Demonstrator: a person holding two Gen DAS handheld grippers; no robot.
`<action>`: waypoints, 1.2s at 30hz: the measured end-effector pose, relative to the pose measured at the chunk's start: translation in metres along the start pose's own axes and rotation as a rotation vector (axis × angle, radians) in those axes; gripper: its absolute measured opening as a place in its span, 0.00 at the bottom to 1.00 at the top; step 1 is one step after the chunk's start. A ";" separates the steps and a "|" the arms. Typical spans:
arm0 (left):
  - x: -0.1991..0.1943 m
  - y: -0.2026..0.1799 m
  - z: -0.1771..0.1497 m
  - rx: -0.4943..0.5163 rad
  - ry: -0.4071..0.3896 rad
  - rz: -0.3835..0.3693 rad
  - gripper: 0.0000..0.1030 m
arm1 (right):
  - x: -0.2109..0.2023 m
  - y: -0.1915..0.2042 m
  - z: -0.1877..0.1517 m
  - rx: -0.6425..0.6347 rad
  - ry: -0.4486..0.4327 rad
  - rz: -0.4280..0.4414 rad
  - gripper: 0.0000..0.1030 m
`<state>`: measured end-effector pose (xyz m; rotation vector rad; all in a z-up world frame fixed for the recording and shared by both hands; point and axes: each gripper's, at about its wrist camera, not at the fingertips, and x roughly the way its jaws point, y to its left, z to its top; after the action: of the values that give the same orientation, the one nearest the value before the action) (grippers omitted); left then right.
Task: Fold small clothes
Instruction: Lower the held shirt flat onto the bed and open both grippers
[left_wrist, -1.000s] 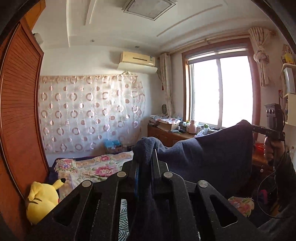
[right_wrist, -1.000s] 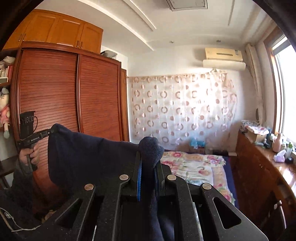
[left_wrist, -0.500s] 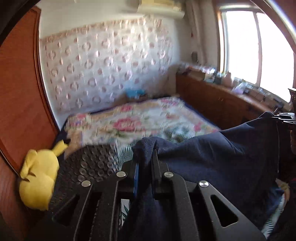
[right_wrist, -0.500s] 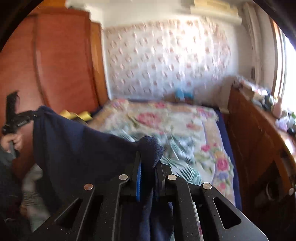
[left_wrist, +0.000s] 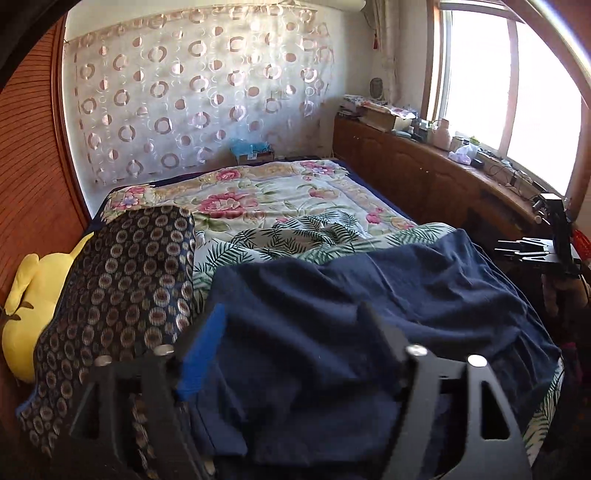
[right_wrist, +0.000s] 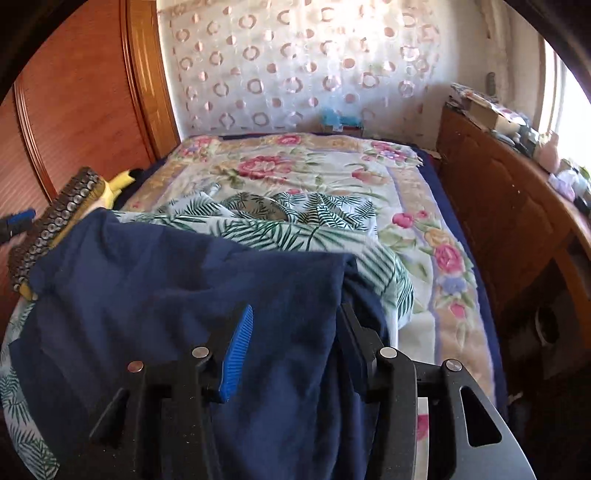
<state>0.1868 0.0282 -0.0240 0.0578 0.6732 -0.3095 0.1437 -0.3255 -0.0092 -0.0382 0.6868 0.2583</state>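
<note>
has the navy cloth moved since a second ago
Yes. The navy cloth has come down: earlier it hung stretched in the air in front of the window, now it lies spread on the floral bedspread, both hand-held grippers open.

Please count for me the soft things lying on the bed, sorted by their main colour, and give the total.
Navy blue: 1, the navy garment
Dark with a ring pattern: 1, the ring-patterned cloth
Yellow: 1, the plush toy
White with green leaves: 1, the leaf-print cloth
Floral: 1, the floral bedspread
Total: 5
</note>
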 end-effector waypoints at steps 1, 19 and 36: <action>-0.003 -0.002 -0.008 -0.003 0.002 0.004 0.78 | -0.001 -0.005 -0.006 0.008 -0.002 0.002 0.47; -0.021 -0.016 -0.123 -0.118 0.065 0.012 0.78 | -0.030 0.018 -0.094 0.024 0.040 -0.057 0.47; -0.027 -0.018 -0.145 -0.118 0.092 0.051 0.78 | -0.041 -0.009 -0.102 0.134 0.021 -0.098 0.47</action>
<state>0.0734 0.0398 -0.1199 -0.0234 0.7788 -0.2186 0.0521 -0.3555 -0.0624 0.0532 0.7199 0.1176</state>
